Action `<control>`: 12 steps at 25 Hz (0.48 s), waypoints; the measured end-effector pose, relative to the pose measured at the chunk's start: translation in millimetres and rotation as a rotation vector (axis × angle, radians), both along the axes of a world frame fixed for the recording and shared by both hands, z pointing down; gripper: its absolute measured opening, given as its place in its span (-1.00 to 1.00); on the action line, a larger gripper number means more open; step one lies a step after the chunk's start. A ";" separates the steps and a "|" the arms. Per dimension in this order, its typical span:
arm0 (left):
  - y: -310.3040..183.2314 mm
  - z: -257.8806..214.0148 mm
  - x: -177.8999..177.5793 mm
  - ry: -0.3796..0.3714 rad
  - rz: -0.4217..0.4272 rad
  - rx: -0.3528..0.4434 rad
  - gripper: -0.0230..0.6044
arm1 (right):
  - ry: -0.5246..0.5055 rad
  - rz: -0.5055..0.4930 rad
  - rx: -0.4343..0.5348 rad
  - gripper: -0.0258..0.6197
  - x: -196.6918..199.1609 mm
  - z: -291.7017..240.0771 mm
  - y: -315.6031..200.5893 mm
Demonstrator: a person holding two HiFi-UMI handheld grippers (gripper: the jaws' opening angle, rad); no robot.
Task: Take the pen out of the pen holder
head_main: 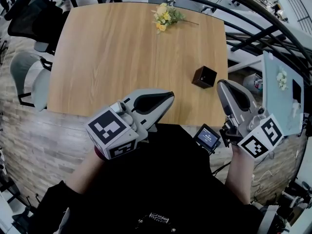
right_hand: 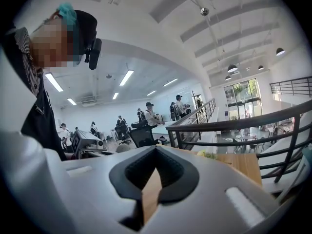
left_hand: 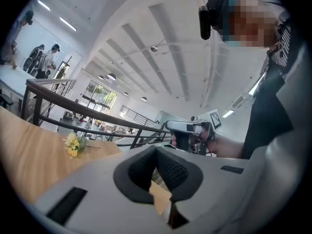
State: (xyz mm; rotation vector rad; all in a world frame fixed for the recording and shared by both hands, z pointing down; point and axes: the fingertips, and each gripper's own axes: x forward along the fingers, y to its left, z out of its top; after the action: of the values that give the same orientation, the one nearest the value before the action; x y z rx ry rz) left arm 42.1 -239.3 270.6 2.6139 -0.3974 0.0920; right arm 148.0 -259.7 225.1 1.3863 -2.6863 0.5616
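From the head view, the pen holder (head_main: 204, 77), a small dark box, stands on the table (head_main: 112, 57) near its front right corner, well apart from the flowers (head_main: 165, 16) at the far edge. I cannot make out a pen in it. The left gripper (head_main: 168, 98) and right gripper (head_main: 222, 85) hover over the near edge, the right one closer to the holder and likely the one to reach for it.

In the left gripper view its jaws are together, with nothing between them.

In the right gripper view its jaws are likewise closed and empty, so they must part before any grasp.
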 end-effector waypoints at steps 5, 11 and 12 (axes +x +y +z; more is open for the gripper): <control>-32.3 -6.2 32.9 -0.016 -0.050 0.015 -0.98 | -0.013 -0.047 0.009 -0.92 35.0 -2.6 -25.9; -49.5 -9.8 72.2 -0.075 -0.128 -0.019 -0.98 | -0.056 -0.117 0.004 -0.92 75.0 1.8 -50.7; -50.5 -8.2 78.6 -0.084 -0.138 -0.025 -0.98 | -0.058 -0.130 0.004 -0.92 80.8 3.7 -54.6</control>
State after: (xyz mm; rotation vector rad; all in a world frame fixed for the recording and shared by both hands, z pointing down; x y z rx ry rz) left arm 120.7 -289.8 262.4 2.5557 -0.6010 0.1590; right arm 228.7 -314.3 228.8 1.2025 -2.7988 0.5931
